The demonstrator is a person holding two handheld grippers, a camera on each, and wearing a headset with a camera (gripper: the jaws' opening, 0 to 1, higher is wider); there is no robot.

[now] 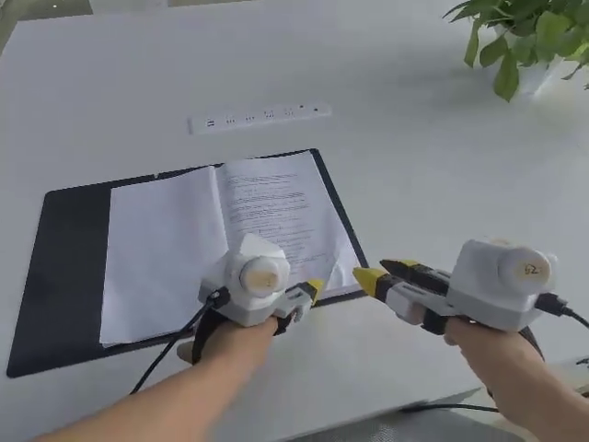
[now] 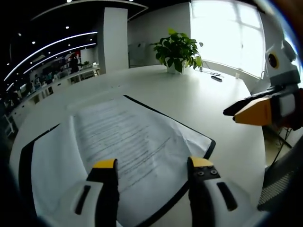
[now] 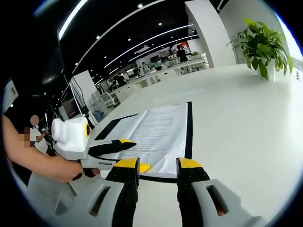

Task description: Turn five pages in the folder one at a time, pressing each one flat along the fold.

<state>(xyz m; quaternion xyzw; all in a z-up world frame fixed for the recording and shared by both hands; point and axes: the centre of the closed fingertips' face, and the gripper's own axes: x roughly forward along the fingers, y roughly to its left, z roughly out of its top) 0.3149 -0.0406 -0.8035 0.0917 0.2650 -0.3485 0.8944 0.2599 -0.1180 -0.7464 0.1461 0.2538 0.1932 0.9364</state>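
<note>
The folder (image 1: 55,276) lies open on the white counter (image 1: 414,138), its black cover bare along the left side; inside it, a blank page (image 1: 161,249) lies flat to the left of the fold (image 1: 219,216) and a printed page (image 1: 276,207) lies to the right, a little wavy; no sheet stands lifted. The fold runs away from the person, leaning slightly right at its far end, so the printed page's loose edge runs the same way down the folder's right side. A power strip (image 1: 259,117) sits beyond the folder's far edge, apart from it.

The left claw (image 1: 308,293) is at the folder's near right corner, over the near edge of the printed page; in the left gripper view its jaws stand wide apart, with nothing gripped. The right claw (image 1: 375,274) hangs just off the folder's right side by that same corner, pointing left at it; its jaws are a little apart and hold nothing. The two claws nearly face each other across the corner without touching.

The coming turn seems to hinge on that loose corner: it lies directly ahead of the left claw, which is nearer, and just left of the right claw; the page would have to swing leftward over the fold. How many pages are already turned cannot be told. A plant (image 1: 525,37) stands far right of the folder, well apart.
</note>
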